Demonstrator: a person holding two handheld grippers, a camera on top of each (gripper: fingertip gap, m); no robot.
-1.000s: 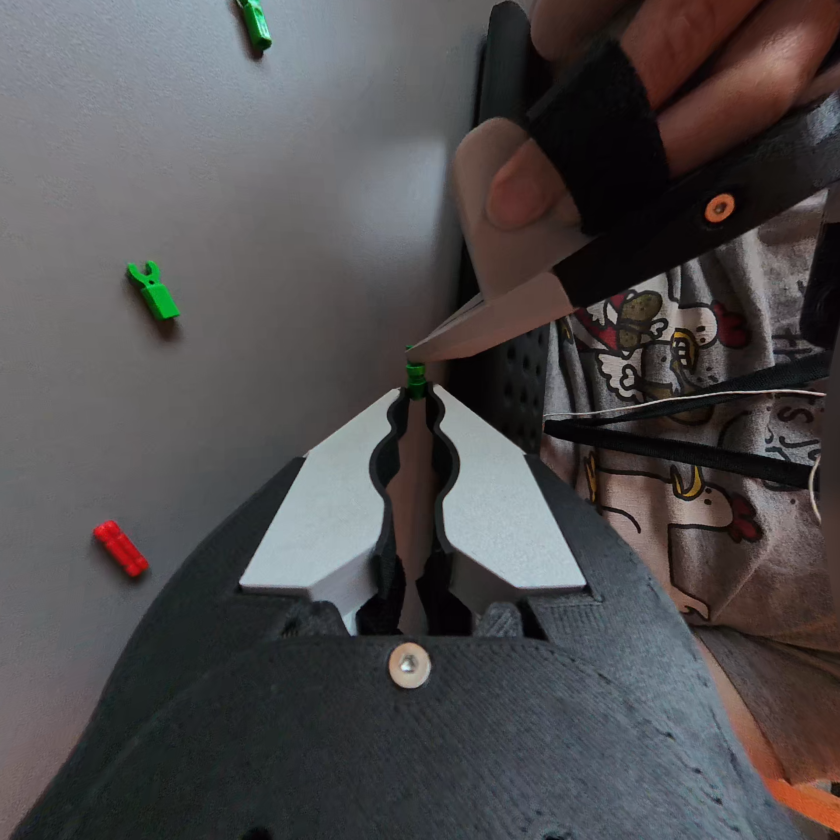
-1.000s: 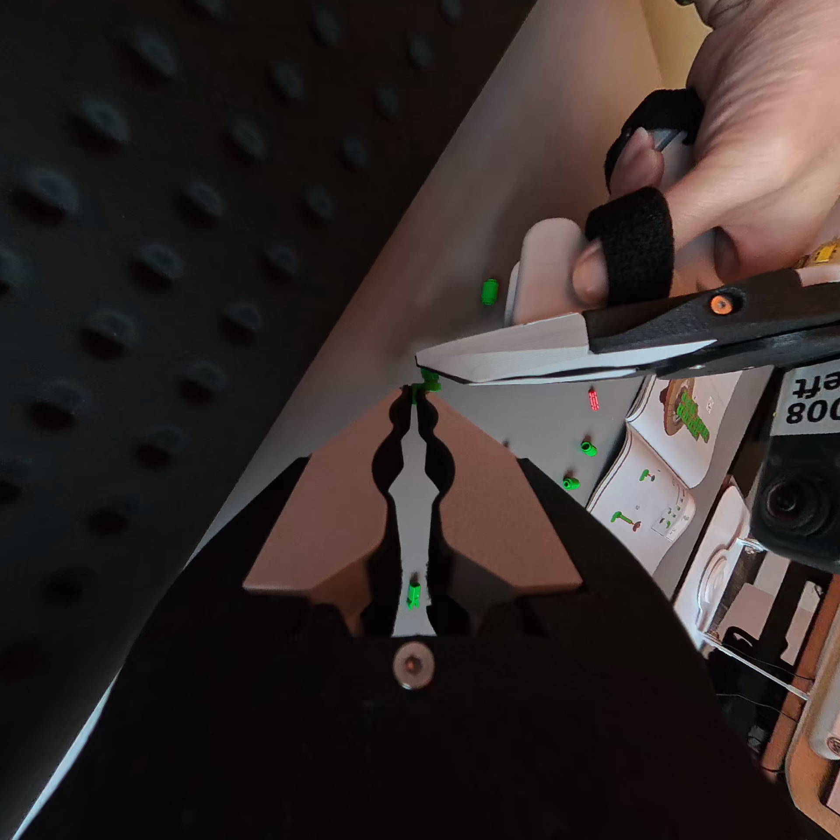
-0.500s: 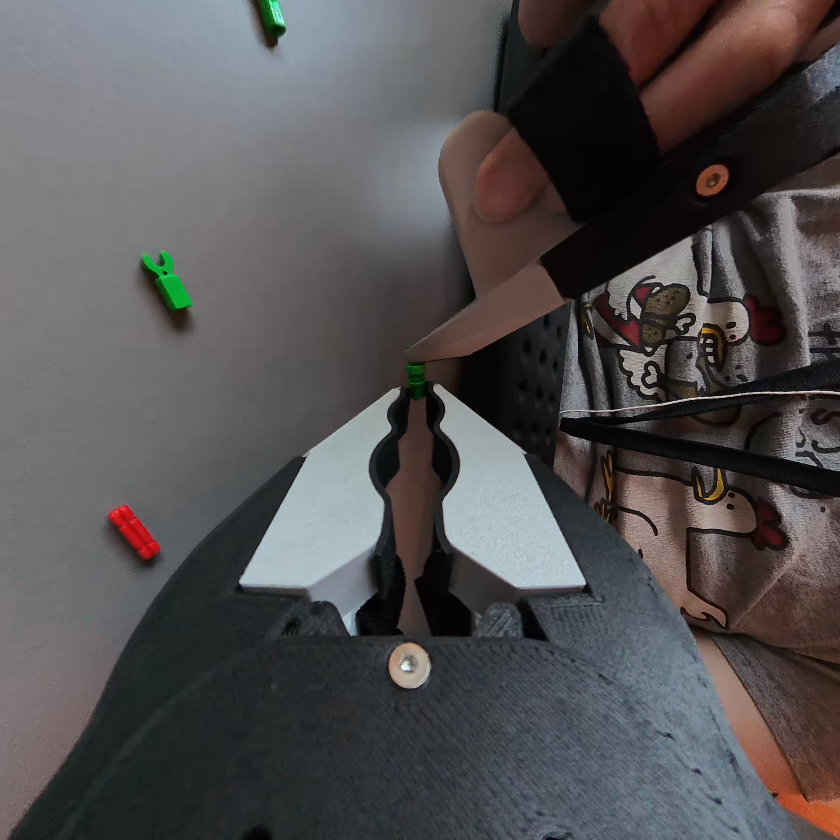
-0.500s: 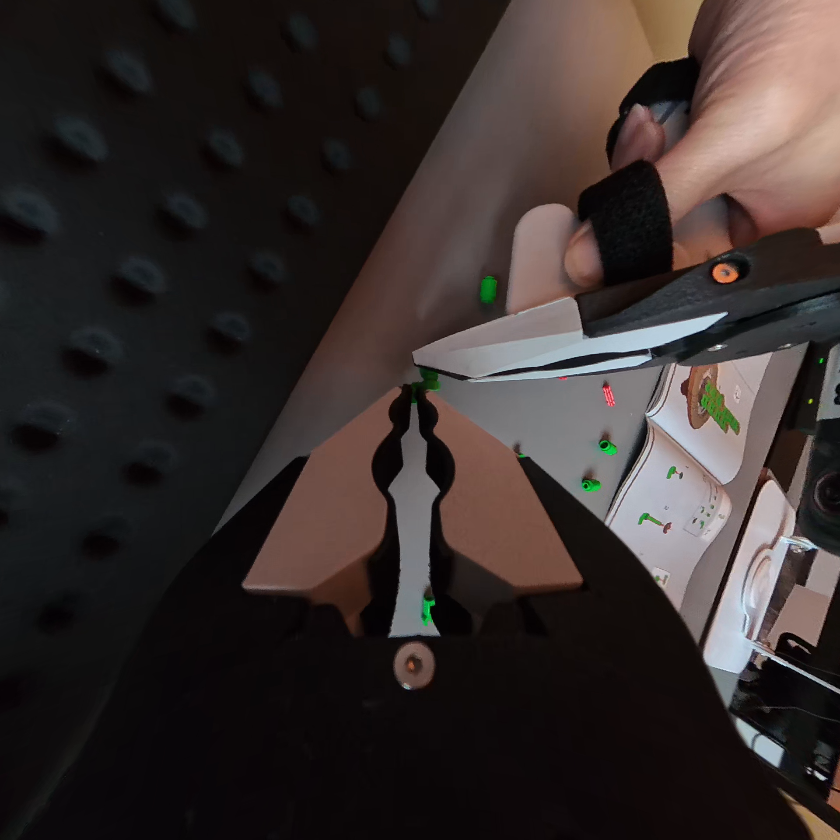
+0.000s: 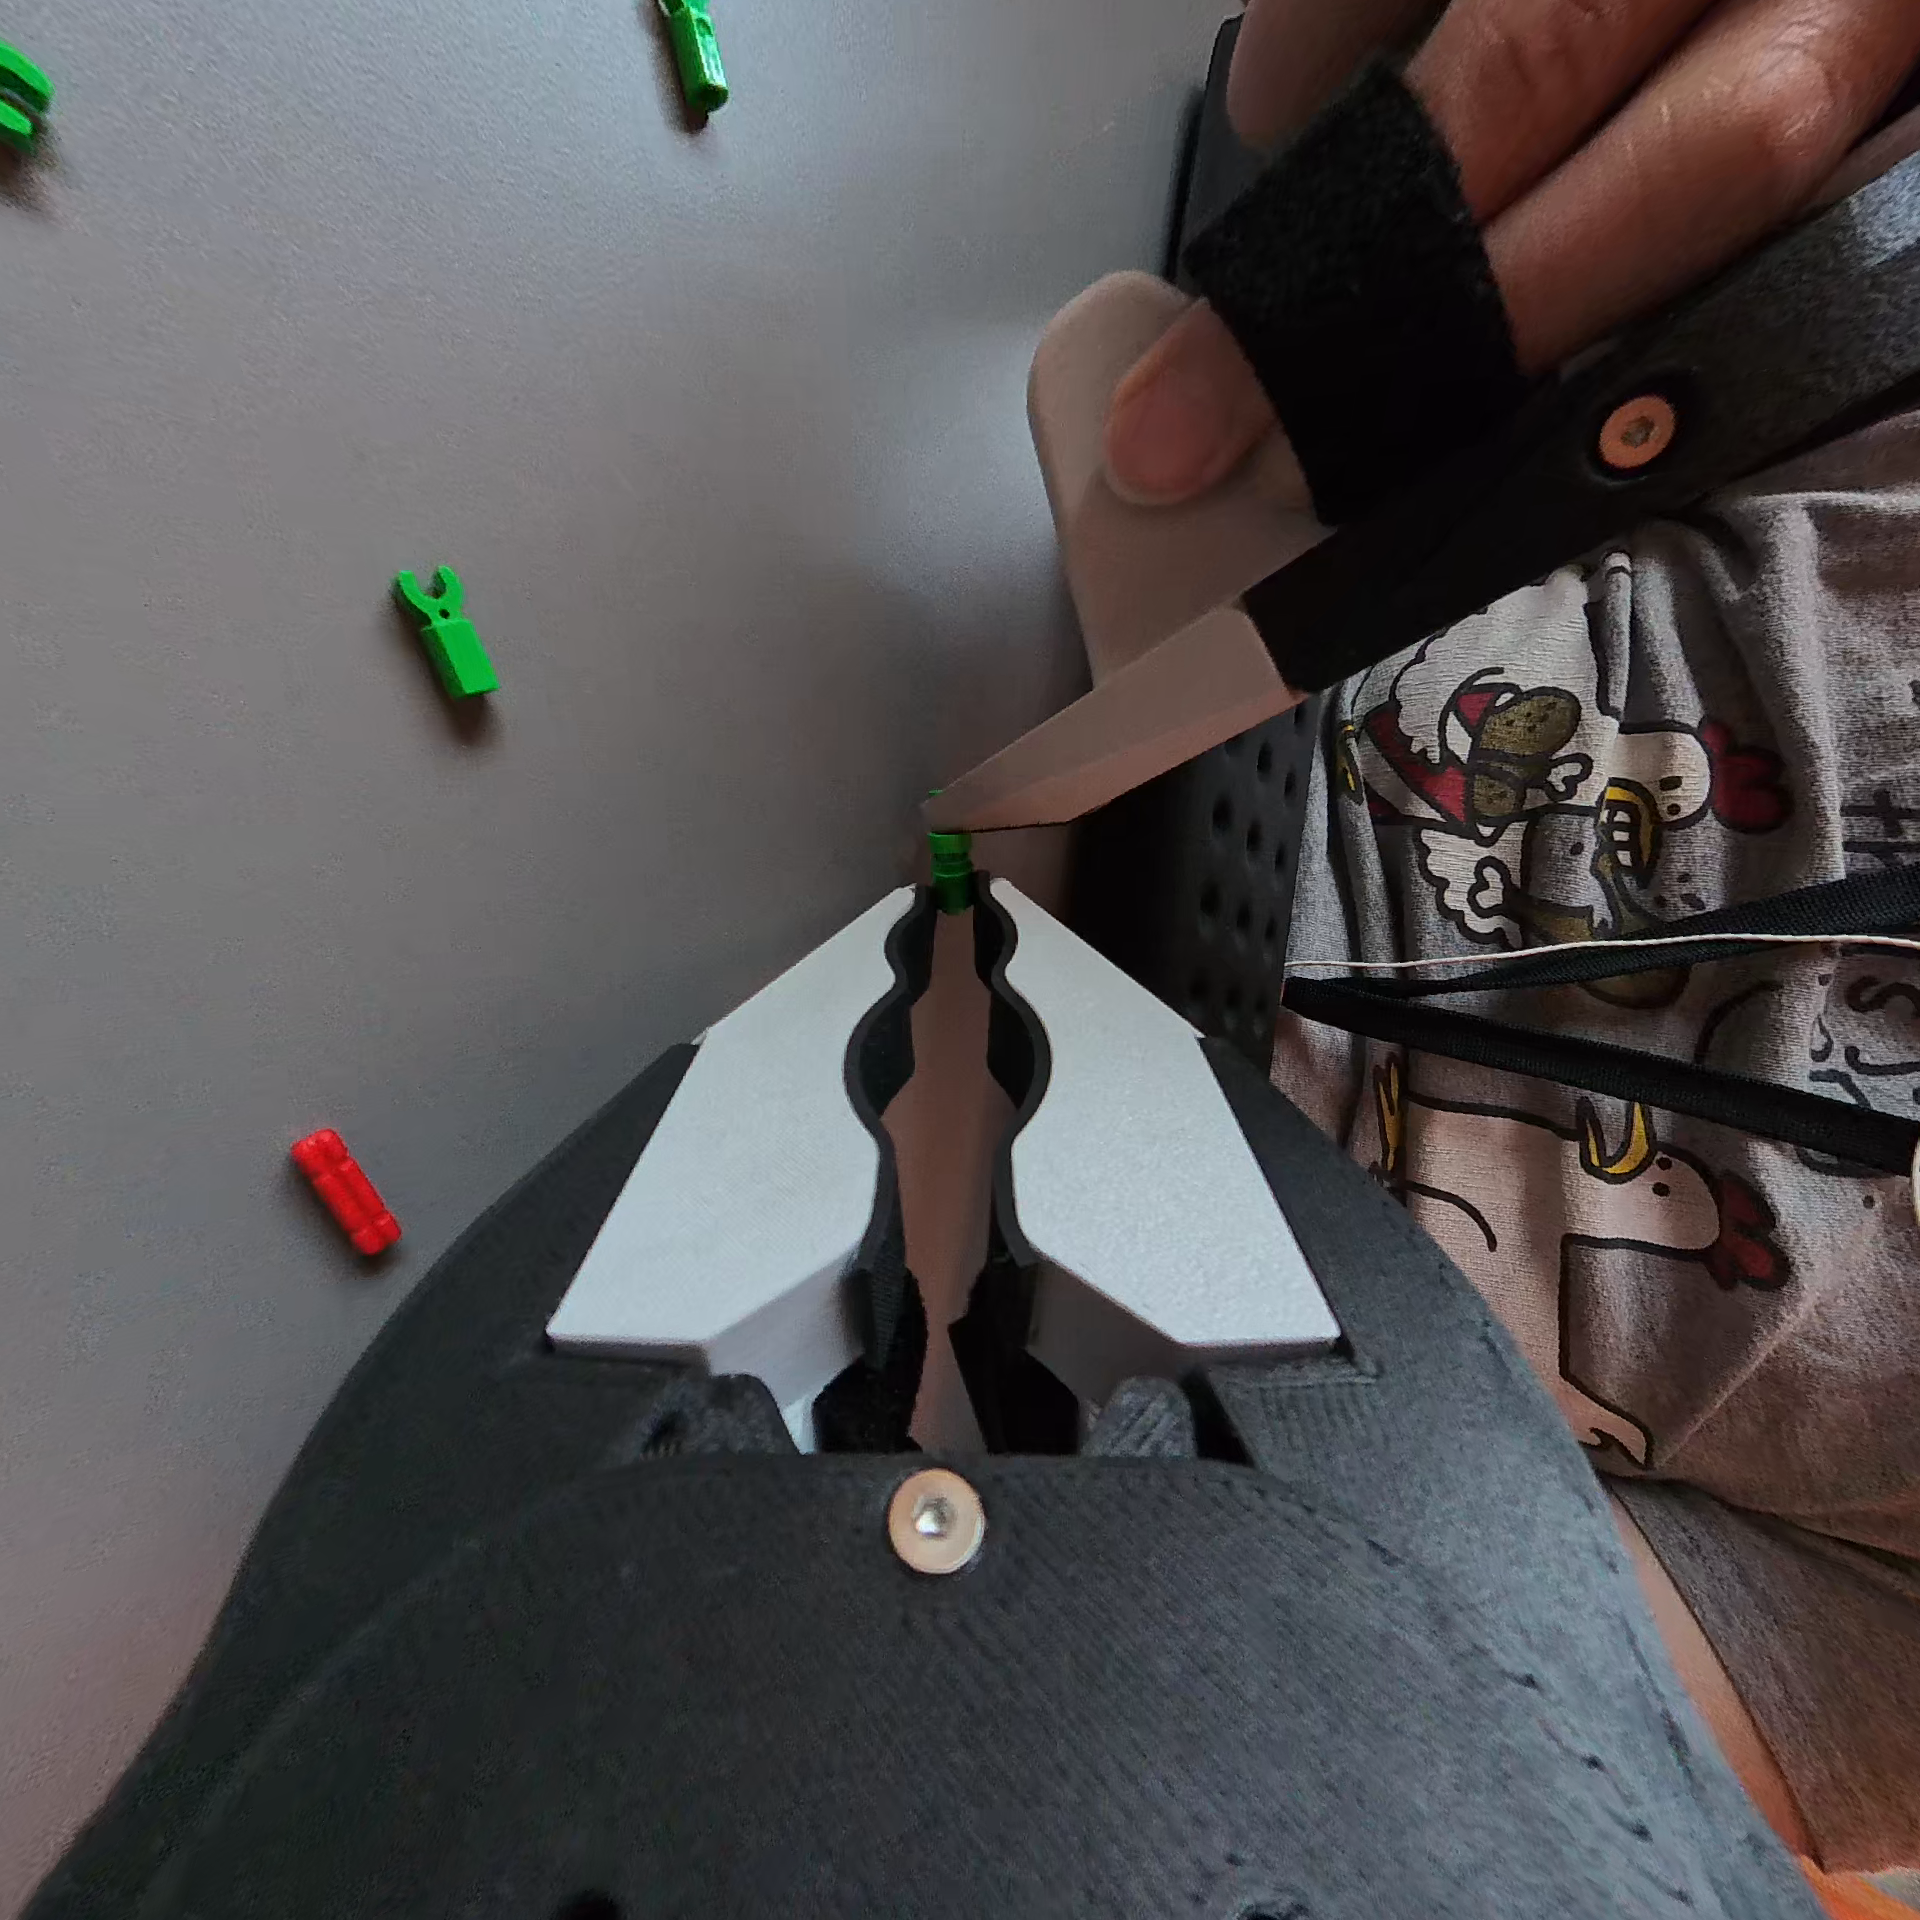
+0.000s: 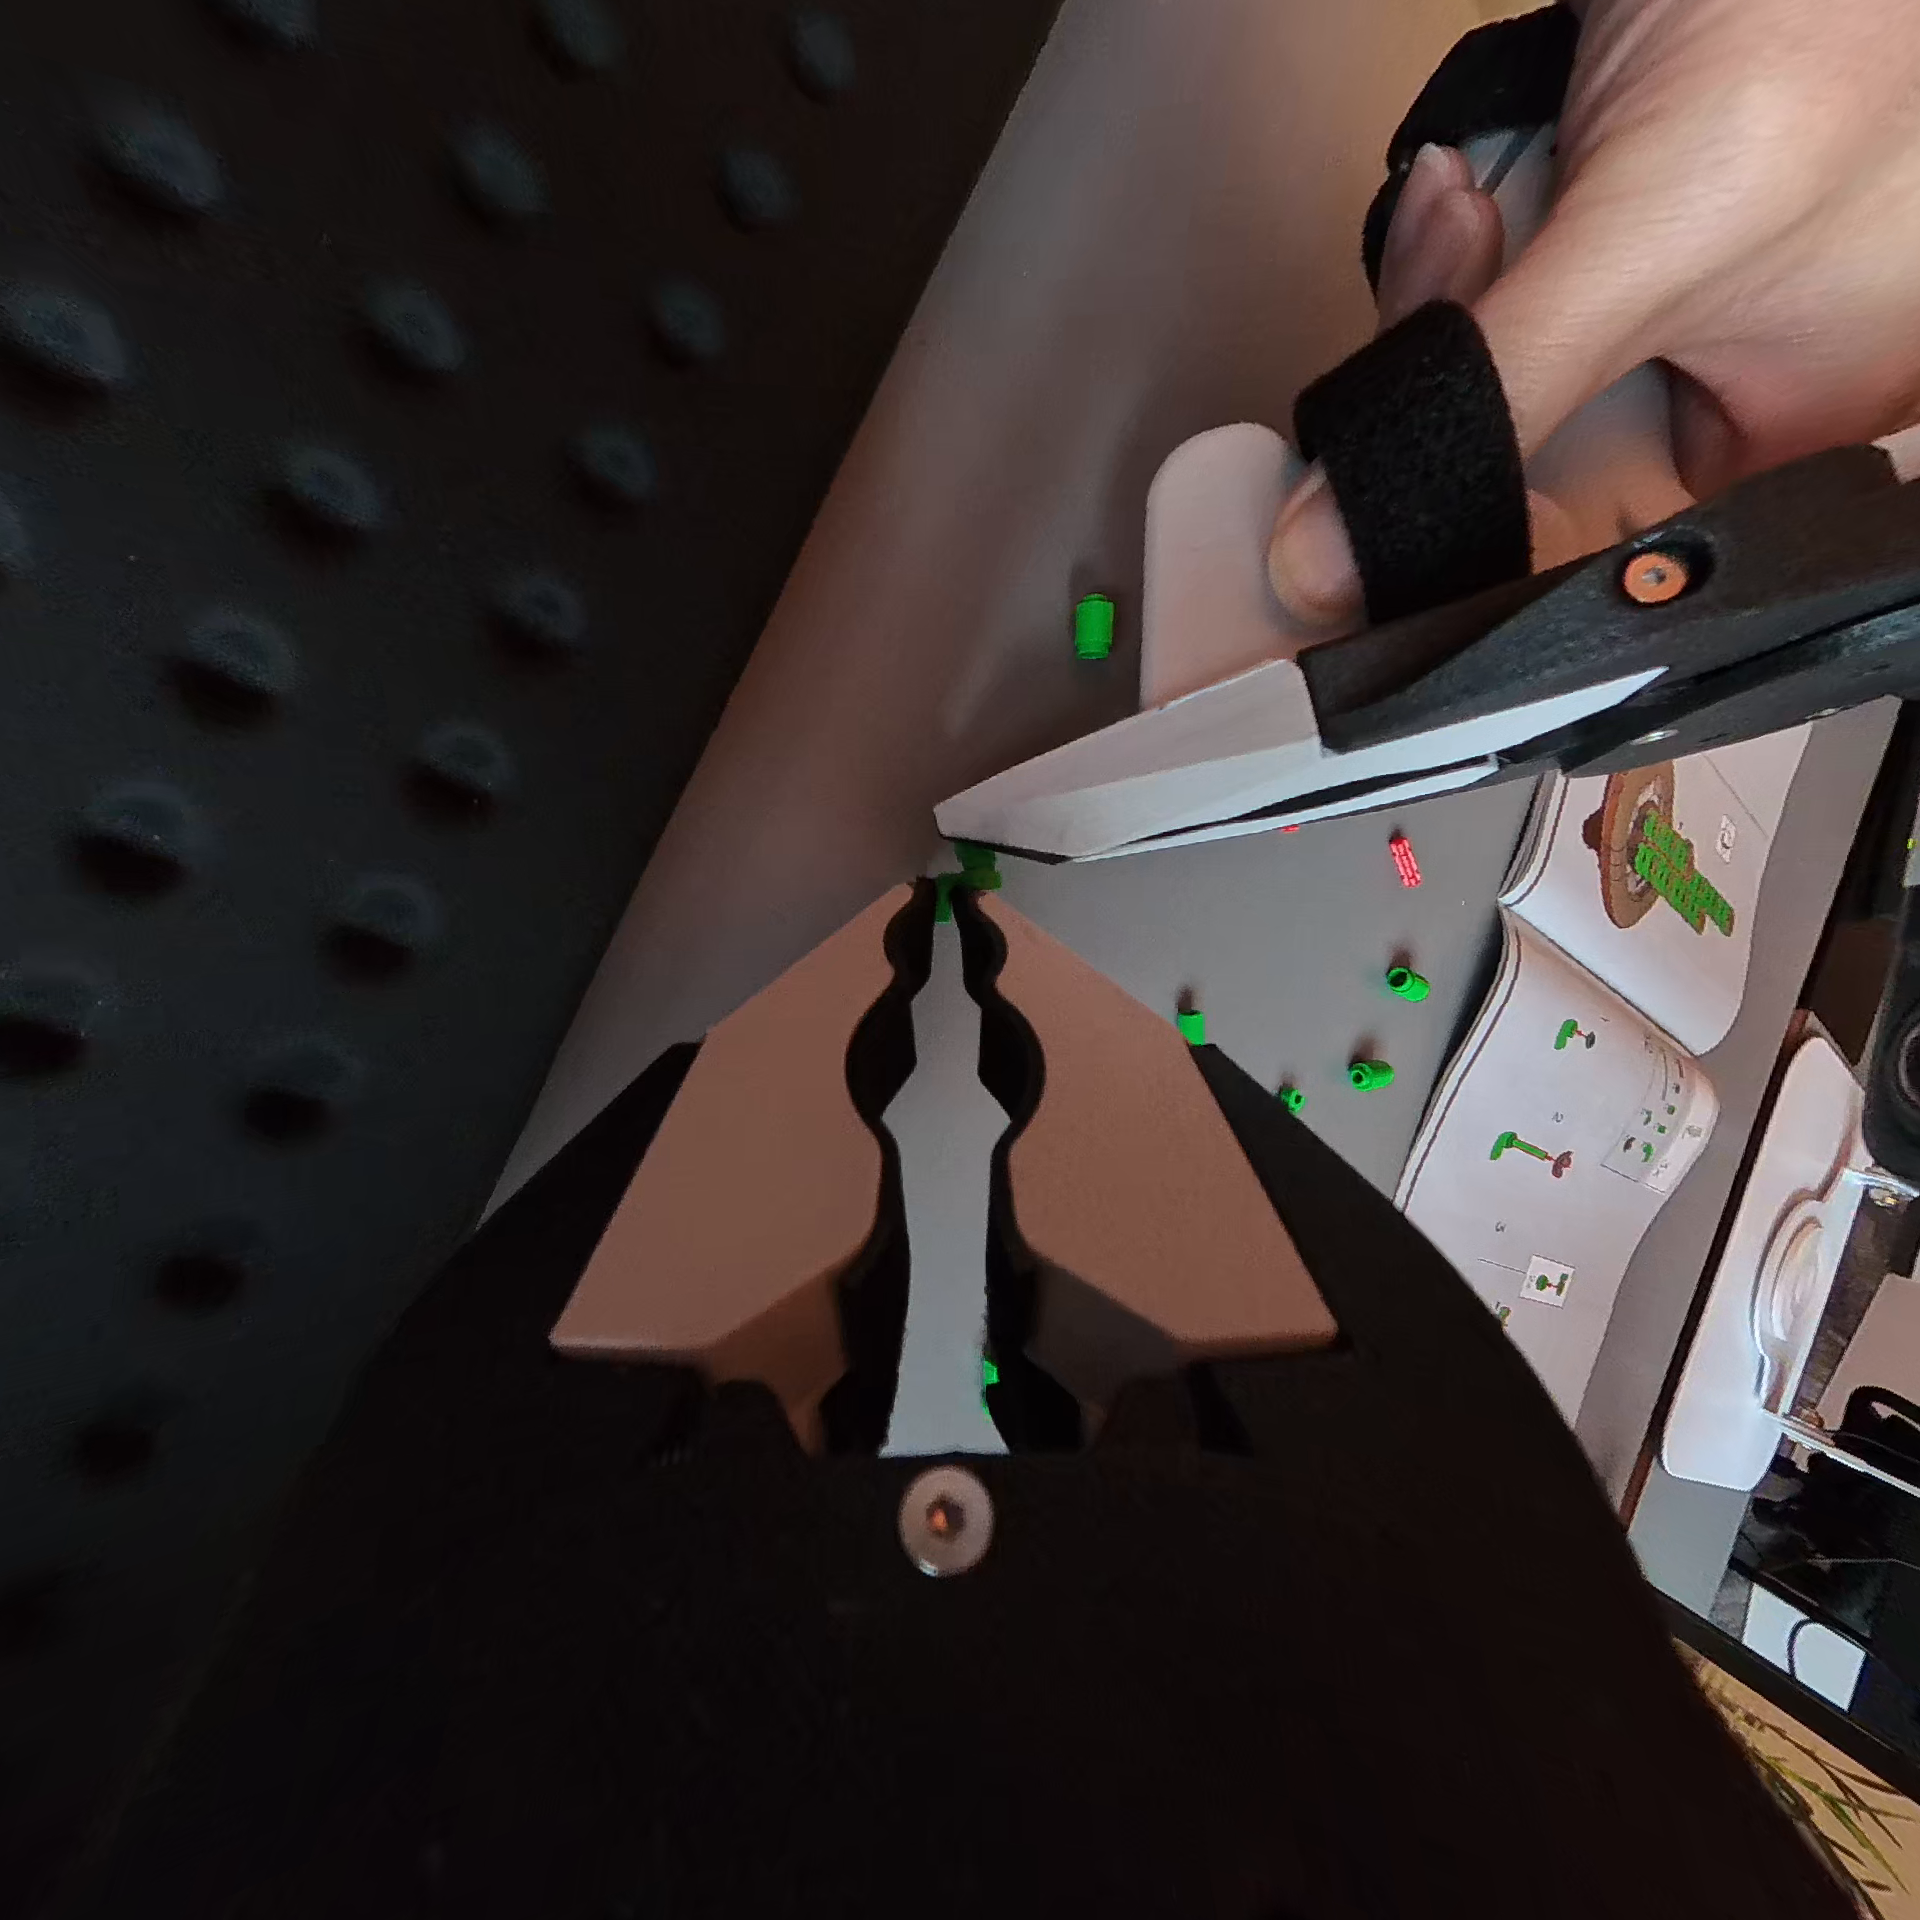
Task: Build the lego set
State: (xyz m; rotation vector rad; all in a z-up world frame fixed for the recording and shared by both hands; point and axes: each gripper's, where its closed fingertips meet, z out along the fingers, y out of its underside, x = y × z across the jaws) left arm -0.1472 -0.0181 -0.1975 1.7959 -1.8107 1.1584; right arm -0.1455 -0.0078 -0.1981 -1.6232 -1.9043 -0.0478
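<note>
Green peg [image 5: 950,878] sits pinched in your left gripper [image 5: 952,896] tips, w/ your right gripper [image 5: 961,808] closing on its far end from 2 o'clock, clamped on a second green bit [image 6: 943,896]. Loose on the grey table [image 5: 623,416]: clip [image 5: 447,634] at 10 o'clock, red pin [image 5: 346,1192] at 8. Booklet [image 6: 1579,1081] lies at 3 o'clock in right view.

Both wrist cams look along their own fingers, v. close, down at grey table [image 5: 520,395], shared: meeting tips, probably same green piece [image 5: 950,873].
</note>
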